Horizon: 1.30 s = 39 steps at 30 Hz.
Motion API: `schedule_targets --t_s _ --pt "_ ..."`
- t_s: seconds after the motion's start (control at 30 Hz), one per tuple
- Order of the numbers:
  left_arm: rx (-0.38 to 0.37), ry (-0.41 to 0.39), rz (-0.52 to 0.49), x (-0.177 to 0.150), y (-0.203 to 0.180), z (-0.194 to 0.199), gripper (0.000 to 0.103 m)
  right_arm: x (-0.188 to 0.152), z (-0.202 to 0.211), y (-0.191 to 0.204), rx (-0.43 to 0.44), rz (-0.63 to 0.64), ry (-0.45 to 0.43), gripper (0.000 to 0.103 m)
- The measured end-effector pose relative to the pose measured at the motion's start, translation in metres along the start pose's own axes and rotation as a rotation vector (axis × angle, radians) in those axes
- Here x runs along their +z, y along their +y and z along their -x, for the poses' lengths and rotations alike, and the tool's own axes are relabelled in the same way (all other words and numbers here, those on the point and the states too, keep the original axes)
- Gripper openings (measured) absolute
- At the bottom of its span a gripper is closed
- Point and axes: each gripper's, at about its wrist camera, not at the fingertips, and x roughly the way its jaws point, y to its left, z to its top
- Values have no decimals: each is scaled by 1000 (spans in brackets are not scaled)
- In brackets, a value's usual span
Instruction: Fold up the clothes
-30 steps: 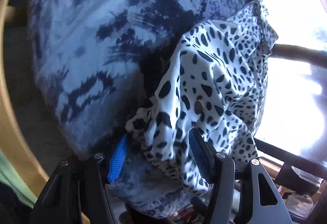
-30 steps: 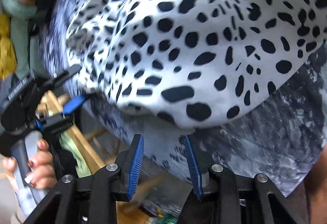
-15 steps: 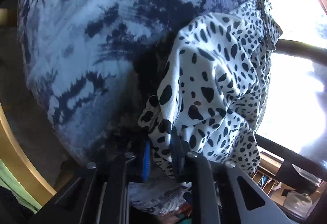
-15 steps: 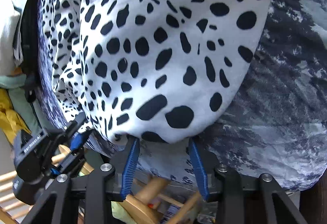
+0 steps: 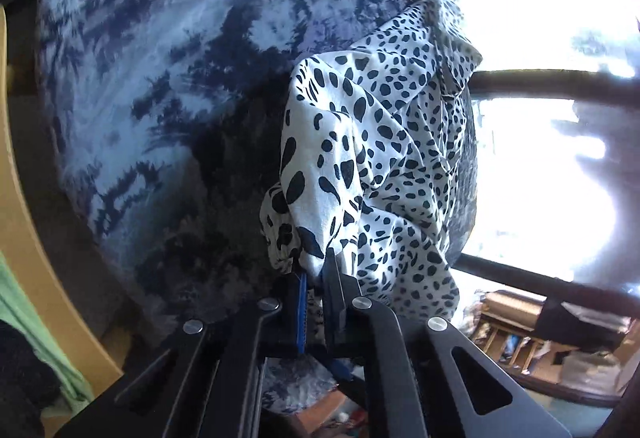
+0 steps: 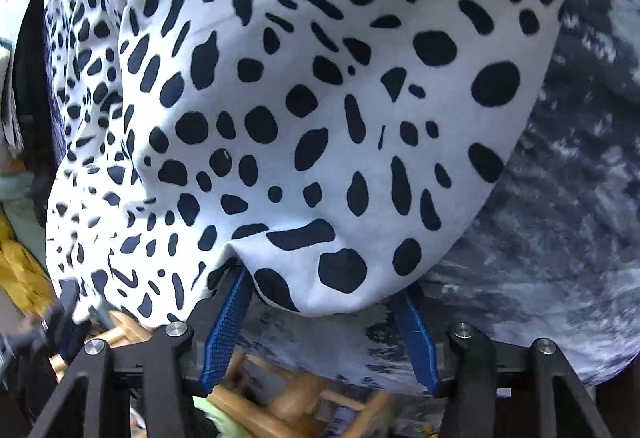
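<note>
A white garment with dark spots (image 5: 384, 142) lies bunched on a blue-and-white tie-dye cloth (image 5: 168, 78). My left gripper (image 5: 316, 266) is shut on a gathered edge of the spotted garment, which rises in folds from its blue pads. In the right wrist view the spotted garment (image 6: 304, 110) fills most of the picture, and its rounded lower edge droops over the tips of my right gripper (image 6: 320, 286). That gripper's jaws are opening; the fabric hangs between the fingers (image 6: 226, 322) and the pads do not press on it. My left gripper (image 6: 52, 318) shows blurred at the lower left.
A curved wooden frame (image 5: 24, 206) and a green cloth (image 5: 28, 322) lie at the left. Dark rails (image 5: 560, 86) cross a bright window on the right. Wooden slats (image 6: 280, 398) show below the right gripper, and a yellow cloth (image 6: 20, 270) sits at the left edge.
My left gripper has shut on the spotted garment's edge and lifted it. My right gripper's jaws have spread wider and the wrist has rolled; the garment's edge now hangs over its fingertips.
</note>
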Motion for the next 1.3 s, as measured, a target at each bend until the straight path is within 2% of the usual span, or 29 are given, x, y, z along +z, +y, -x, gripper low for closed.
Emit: schedule_targets --t_s 0.1,0.17,0.3,0.43,0.57,0.73,0.8,0.87,0.9,0.97,1.0,1.1,1.2,1.3 --pt "15 5 2 0 -2 -2 6 2 2 -1 27 -60 2 65" --pt "17 7 17 1 2 -3 6 6 9 -6 54 -108 1 75" --pt "21 -2 34 3 6 0 6 5 23 -6 81 -140 -8 84" --pt "59 1 16 3 6 3 6 6 28 -3 87 -166 -10 85" --pt "58 9 30 4 10 3 6 4 37 5 127 -186 -17 88" --pt "55 -10 28 2 7 10 6 14 26 12 92 -212 -11 88" --pt "60 -12 22 2 4 11 6 17 20 15 73 -212 -3 81" --pt "78 -14 7 2 0 11 6 18 20 17 69 -224 2 54" --pt "84 -14 0 3 -1 12 6 18 21 17 67 -233 8 46" --pt "105 -19 -11 3 -4 13 6 18 23 16 49 -256 10 15" --pt "115 -25 -14 3 -5 13 6 18 26 16 41 -265 4 6" --pt "167 -46 -41 2 -10 17 5 14 42 22 68 -253 -22 6" --pt "202 -64 -48 4 -12 24 5 7 57 30 80 -217 -12 5" --pt "262 -87 -65 7 -15 34 1 -6 74 53 55 -110 31 5"
